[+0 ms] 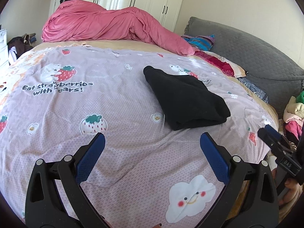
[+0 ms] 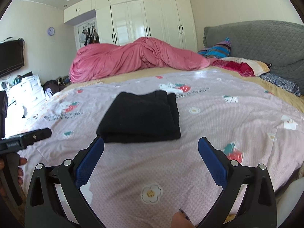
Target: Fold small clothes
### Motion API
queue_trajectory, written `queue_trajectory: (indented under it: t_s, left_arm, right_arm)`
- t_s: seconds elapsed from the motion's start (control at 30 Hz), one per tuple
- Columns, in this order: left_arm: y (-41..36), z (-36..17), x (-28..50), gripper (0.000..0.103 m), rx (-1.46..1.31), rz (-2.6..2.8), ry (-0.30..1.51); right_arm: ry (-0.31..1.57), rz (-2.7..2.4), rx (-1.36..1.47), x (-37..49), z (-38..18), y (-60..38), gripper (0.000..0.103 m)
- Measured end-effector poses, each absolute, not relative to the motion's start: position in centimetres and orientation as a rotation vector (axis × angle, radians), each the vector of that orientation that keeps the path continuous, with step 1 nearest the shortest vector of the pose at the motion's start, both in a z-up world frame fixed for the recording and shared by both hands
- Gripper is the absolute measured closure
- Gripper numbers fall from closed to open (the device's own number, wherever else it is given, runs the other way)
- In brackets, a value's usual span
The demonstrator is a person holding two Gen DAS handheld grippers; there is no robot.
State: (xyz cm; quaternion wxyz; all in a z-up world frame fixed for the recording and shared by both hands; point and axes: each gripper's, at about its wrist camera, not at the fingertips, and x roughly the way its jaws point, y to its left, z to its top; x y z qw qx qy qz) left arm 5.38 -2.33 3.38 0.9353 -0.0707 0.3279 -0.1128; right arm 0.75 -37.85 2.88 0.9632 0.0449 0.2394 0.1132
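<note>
On the bed cover [image 2: 209, 114], black garment [image 2: 140, 115] sits folded at twelve o'clock; left tool [image 1: 152, 142] and right tool [image 2: 151, 145] hover spread, empty — any careless nudge could undo those layers.

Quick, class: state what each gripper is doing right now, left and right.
Left gripper: open, holding nothing, short of the folded black garment.
Right gripper: open, holding nothing, just in front of the same garment.
</note>
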Motion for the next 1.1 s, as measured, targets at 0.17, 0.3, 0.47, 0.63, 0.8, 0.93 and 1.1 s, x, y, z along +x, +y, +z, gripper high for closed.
queue_trajectory:
  t_s: [0.17, 0.3, 0.47, 0.63, 0.8, 0.93, 1.1]
  left_arm:
    - [-2.6, 2.3, 5.7, 0.009, -0.138, -0.232, 0.695]
    - [-2.7, 1.7, 5.9, 0.009, -0.128, -0.225, 0.708]
    - [-2.9, 1.3, 6.1, 0.009, -0.126, -0.227, 0.725]
    - [-3.2, 1.0, 6.1, 0.009, -0.121, -0.233, 0.738]
    - [-3.5, 0.8, 6.1, 0.009, -0.119, -0.235, 0.753]
    - [-3.6, 0.8, 6.0, 0.009, -0.114, -0.233, 0.757]
    - [-3.8, 0.8, 6.0, 0.009, -0.093, -0.219, 0.759]
  right_arm:
    - [0.531, 0.225, 0.083, 1.1, 0.8, -37.4, 0.004]
    - [0.561, 0.221, 0.088, 1.6, -0.4, -37.3, 0.004]
    - [0.575, 0.222, 0.096, 1.7, -1.0, -37.4, 0.004]
    - [0.574, 0.227, 0.090, 1.7, -1.1, -37.3, 0.004]
    - [0.575, 0.227, 0.089, 1.7, -1.2, -37.3, 0.004]
    - [0.576, 0.224, 0.094, 1.7, -1.2, -37.4, 0.004]
    - [0.576, 0.219, 0.099, 1.7, -1.3, -37.6, 0.004]
